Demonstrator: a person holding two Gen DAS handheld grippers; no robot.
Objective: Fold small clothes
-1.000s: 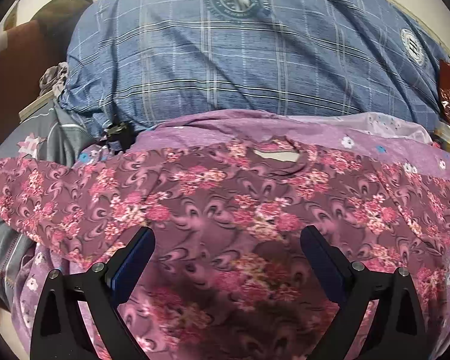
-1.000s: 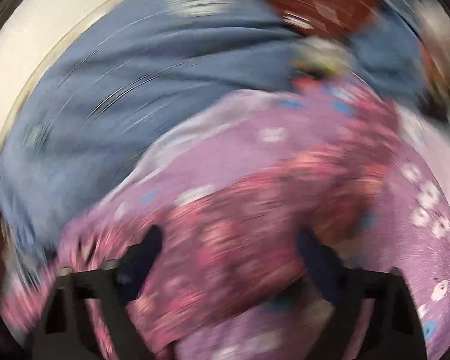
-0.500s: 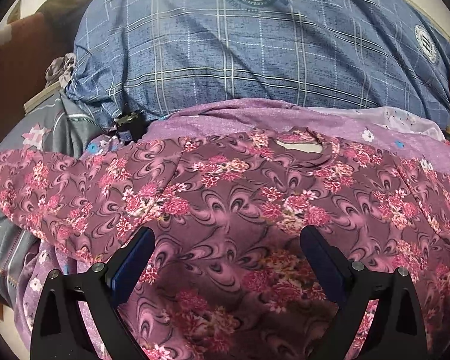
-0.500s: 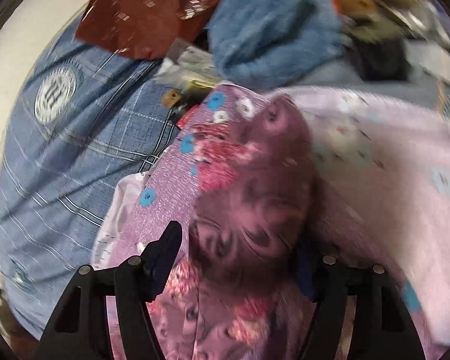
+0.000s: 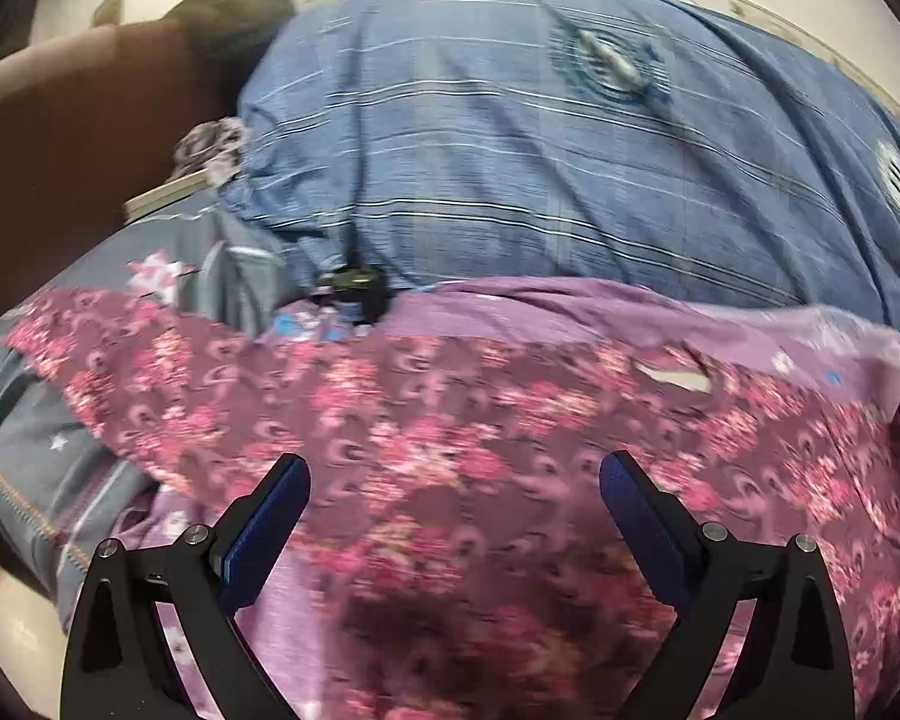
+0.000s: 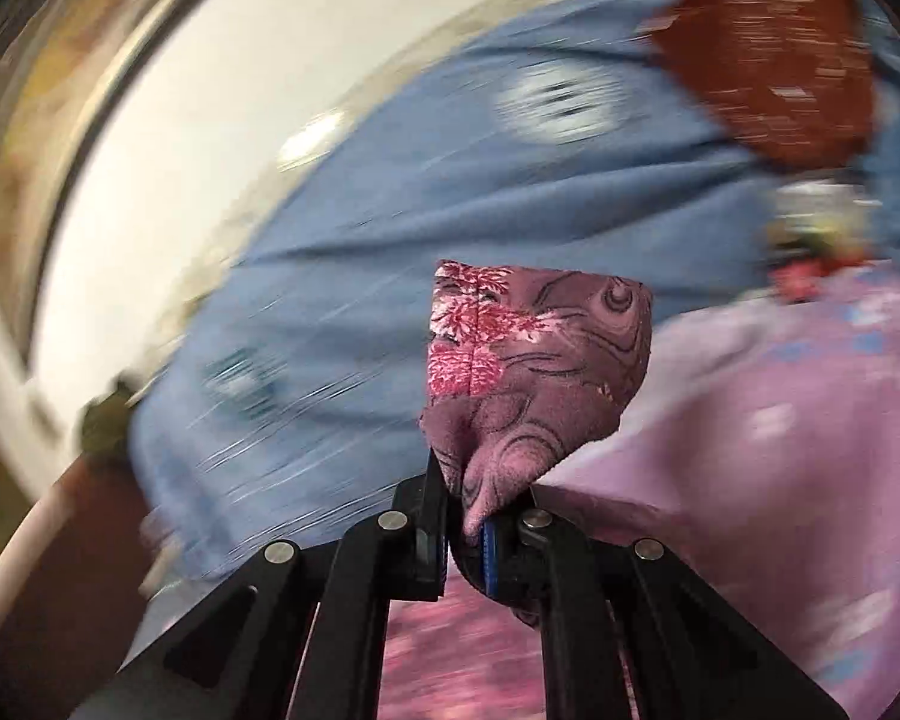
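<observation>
Floral top (image 5: 450, 468) spread flat on purple bedsheet (image 5: 570, 306). Right tongs (image 6: 474, 516) pinching a bunched sleeve end (image 6: 534, 360); left tongs (image 5: 453, 504) spread wide above. Soft, light, floppy: best gripped at hems or sleeve ends.

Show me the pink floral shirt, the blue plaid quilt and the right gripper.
pink floral shirt (image 5: 450, 450): left wrist view, chest fabric.
blue plaid quilt (image 5: 540, 180): left wrist view, middle.
right gripper (image 6: 471, 531): right wrist view, between fingers shut on shirt.

Soft even indoor light, no glare, fisheye bending and dark vignette at edges, mild blur left, heavy motion smear right.
</observation>
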